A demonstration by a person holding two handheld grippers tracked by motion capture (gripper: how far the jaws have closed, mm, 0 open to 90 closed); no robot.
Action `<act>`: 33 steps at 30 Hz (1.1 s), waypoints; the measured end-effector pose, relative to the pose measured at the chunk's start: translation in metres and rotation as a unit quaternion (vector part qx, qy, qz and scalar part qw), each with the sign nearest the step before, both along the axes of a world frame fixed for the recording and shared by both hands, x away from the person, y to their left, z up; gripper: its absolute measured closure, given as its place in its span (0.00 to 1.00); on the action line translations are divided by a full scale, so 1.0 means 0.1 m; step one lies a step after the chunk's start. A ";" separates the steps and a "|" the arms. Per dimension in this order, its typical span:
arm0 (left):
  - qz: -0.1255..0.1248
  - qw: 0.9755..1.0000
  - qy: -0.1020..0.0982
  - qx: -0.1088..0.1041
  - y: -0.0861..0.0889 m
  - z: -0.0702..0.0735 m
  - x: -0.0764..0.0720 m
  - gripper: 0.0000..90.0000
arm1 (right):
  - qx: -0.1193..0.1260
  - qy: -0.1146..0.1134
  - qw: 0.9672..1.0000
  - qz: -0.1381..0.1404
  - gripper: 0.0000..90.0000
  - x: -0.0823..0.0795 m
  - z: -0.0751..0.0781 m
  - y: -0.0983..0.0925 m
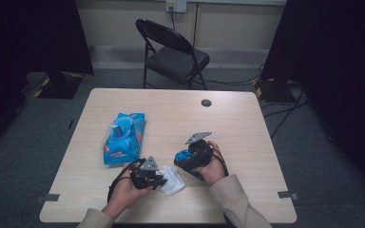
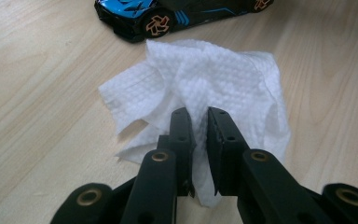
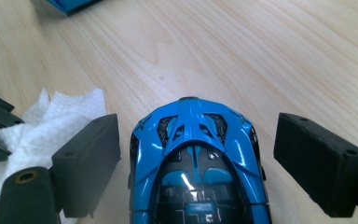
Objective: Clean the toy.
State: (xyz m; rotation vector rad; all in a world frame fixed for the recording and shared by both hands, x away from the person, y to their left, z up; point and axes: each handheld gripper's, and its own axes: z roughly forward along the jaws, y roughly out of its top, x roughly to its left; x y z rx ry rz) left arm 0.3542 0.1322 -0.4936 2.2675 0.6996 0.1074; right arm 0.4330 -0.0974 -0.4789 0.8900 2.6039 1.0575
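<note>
Things on table point(image 1: 247, 118): one wipe point(image 2: 214, 84), one toy car point(image 3: 196, 158), one wipe pack point(image 1: 123, 137).

A pale wooden tabletop point(image 1: 228, 123) carries everything, and the white wipe point(image 1: 173, 182) near its front edge serves as the landmark. The left gripper point(image 1: 158, 181) lies just left of the wipe, touching its edge, held in the person's left hand point(image 1: 126, 191). Just right of the wipe and slightly farther back, the right gripper point(image 1: 183, 159) sits over a blue toy car point(image 1: 184, 156), held in the right hand point(image 1: 214, 166). A blue wipes packet point(image 1: 122, 137) lies left of and beyond the wipe, apart from it. Far beyond, off the tabletop, stands a black folding chair point(image 1: 173, 53).
</note>
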 end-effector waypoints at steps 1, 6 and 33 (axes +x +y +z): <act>-0.001 1.000 0.001 0.000 0.01 0.00 0.00 0.89 | -0.005 -0.001 1.000 0.002 0.16 0.00 -0.01 0.01; -0.001 1.000 0.004 -0.002 0.01 0.00 0.00 0.89 | -0.022 -0.001 1.000 0.008 0.16 0.04 -0.03 0.04; -0.003 1.000 0.004 -0.002 0.02 0.00 0.01 0.87 | -0.053 0.016 0.998 0.026 0.27 0.07 -0.13 0.11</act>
